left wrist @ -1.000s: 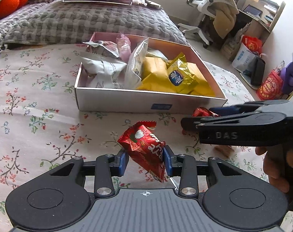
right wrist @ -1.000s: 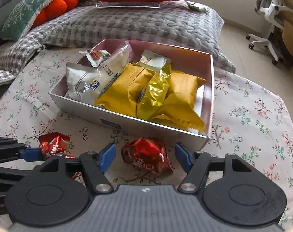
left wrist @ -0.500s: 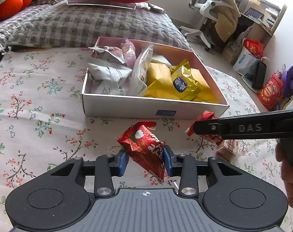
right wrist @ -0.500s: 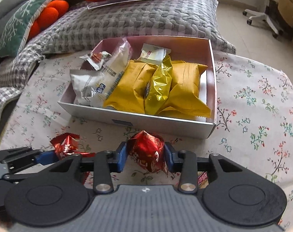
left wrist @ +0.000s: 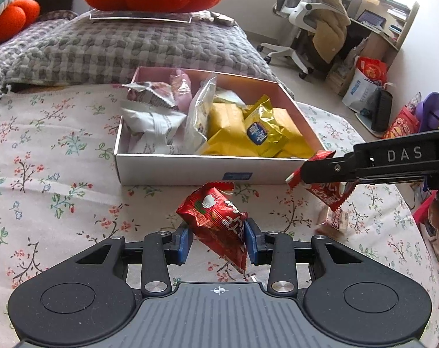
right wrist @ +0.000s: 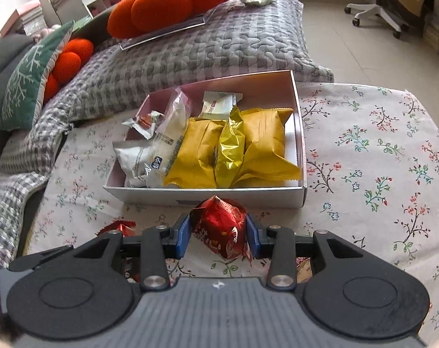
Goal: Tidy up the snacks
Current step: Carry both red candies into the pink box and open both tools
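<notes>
Red snack packets, one clamped in each gripper: left gripper pinches one, right gripper has just squeezed onto another. Both hover near the box front, probably headed inside with the yellow packs.

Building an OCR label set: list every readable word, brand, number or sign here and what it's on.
"DAS": raised letters on the side of the right gripper.
Red snack packet in the left gripper: white characters, unreadable.
Red snack packet in the right gripper: white print, unreadable.
Gold packet: blue badge, blurred.
White box: blue front label, too small.
</notes>
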A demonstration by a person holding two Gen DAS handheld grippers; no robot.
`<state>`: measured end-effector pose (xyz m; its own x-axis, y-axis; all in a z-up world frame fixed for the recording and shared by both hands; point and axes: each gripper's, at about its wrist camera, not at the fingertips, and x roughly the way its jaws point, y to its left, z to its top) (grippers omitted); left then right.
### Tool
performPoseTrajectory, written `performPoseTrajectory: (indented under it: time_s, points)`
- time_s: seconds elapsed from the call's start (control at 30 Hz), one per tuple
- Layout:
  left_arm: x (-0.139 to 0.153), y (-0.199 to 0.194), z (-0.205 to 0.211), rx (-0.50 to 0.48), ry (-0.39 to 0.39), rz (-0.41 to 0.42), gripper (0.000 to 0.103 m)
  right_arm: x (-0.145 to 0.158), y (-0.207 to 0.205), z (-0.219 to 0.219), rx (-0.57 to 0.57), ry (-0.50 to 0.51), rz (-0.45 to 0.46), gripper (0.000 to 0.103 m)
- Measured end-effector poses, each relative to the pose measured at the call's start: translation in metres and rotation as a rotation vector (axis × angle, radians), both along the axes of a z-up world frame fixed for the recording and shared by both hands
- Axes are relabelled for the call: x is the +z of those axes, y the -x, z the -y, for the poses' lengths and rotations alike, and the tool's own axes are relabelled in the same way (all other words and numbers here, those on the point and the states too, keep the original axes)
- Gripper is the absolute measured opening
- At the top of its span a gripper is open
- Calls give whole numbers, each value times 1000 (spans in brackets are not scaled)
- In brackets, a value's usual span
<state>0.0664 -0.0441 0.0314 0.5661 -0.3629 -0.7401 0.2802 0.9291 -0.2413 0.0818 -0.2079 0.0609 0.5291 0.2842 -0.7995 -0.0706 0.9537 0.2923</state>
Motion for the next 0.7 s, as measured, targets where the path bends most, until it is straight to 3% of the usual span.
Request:
performPoseTrajectory:
  time_s: [0.2,0.7]
  points:
    - [3,1,3,-14,-17,18,35,3,0,2,-22,-38,7,36]
    - [9,6,13,-37,-110,69,35,9,3,1,-41,-22,36,36]
